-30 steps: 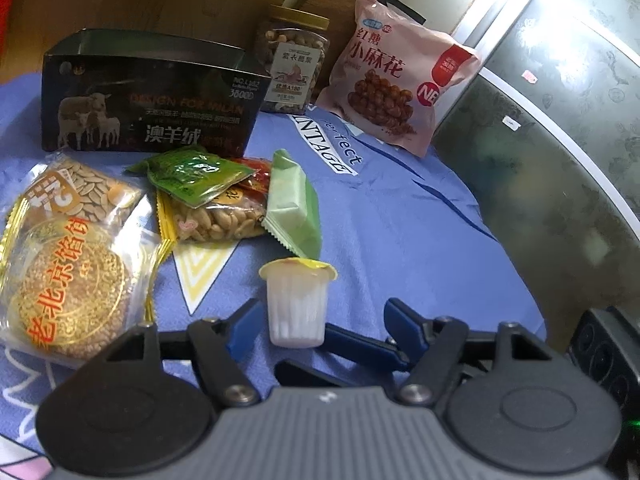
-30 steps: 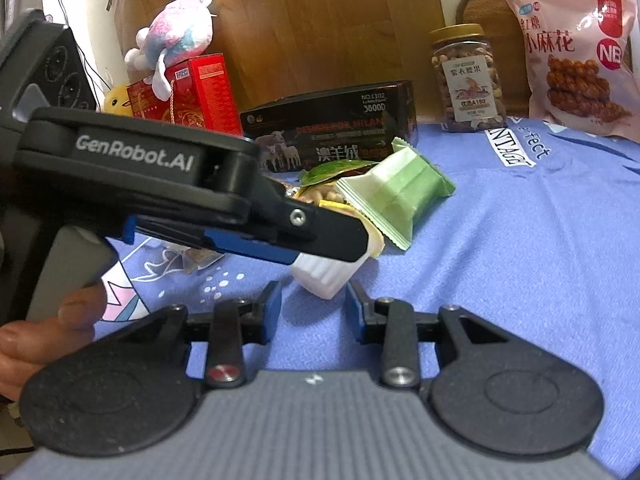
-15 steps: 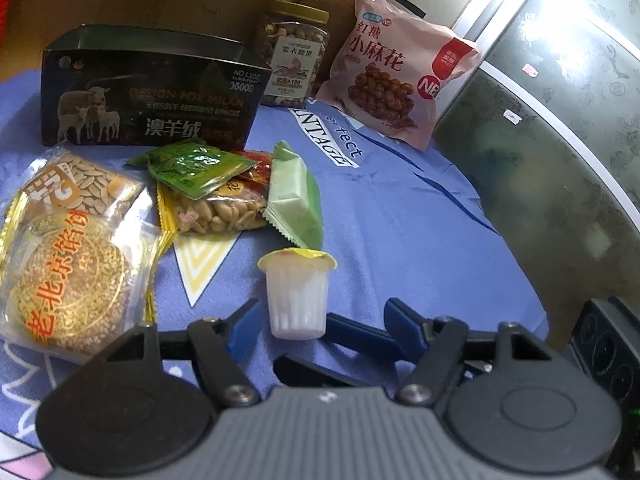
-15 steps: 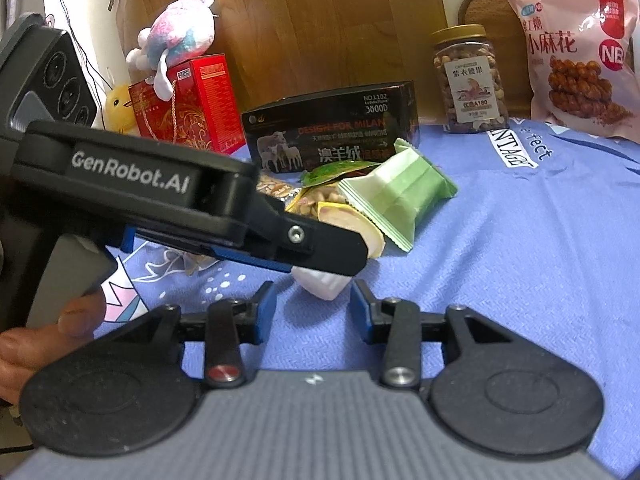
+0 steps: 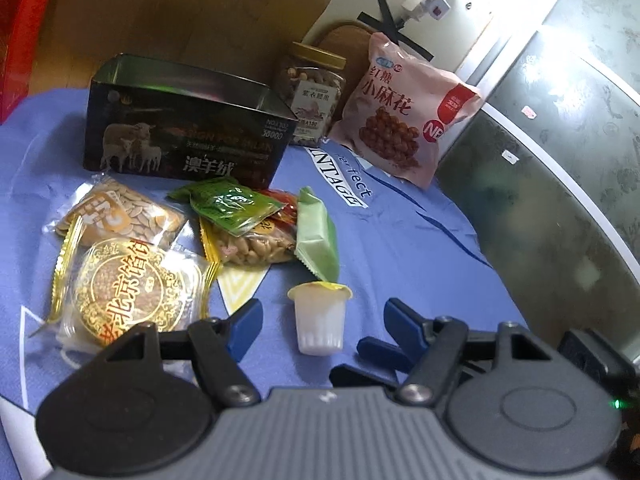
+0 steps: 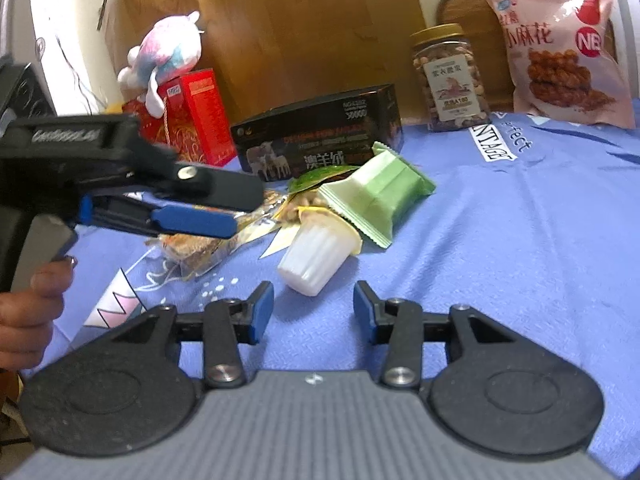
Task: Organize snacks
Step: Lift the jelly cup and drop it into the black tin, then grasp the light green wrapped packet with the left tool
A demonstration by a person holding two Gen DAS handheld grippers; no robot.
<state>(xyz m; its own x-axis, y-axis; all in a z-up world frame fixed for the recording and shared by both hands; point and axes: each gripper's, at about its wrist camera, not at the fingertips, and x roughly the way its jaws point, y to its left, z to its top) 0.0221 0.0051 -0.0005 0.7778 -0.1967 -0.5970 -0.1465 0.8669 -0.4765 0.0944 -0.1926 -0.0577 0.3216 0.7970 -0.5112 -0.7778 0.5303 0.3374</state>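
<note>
A small white jelly cup (image 5: 320, 322) with a yellow lid stands on the blue cloth (image 5: 400, 240) that covers the table. In the left wrist view it sits between the two blue fingers of the left tool (image 5: 322, 326), but the fingers are apart and do not touch it. In the right wrist view the same cup (image 6: 318, 258) is just past the tips of the right tool (image 6: 314, 310). That tool's fingers have just been opening. They are apart too, and nothing is between them.

The left tool (image 6: 192, 216) reaches in from the left in the right wrist view. A hand (image 6: 28, 312) holds its grip.

Just behind the cup lies a light green packet (image 5: 318, 236). It touches the cup's lid in the right wrist view. To the left of it is a bag of peanuts (image 5: 252, 242) with a dark green packet (image 5: 230, 208) on top. Farther left lie a bag of seeds (image 5: 120, 216) and a round cake in a clear wrapper (image 5: 136, 284).

At the far side stands an open dark box with sheep on it (image 5: 184, 140). To its right are a jar of nuts (image 5: 312, 92) and a big pink snack bag (image 5: 404, 112). The pink bag leans up at the back.

A red box (image 6: 196, 120) with a soft toy (image 6: 168, 56) on top is at the far left.
</note>
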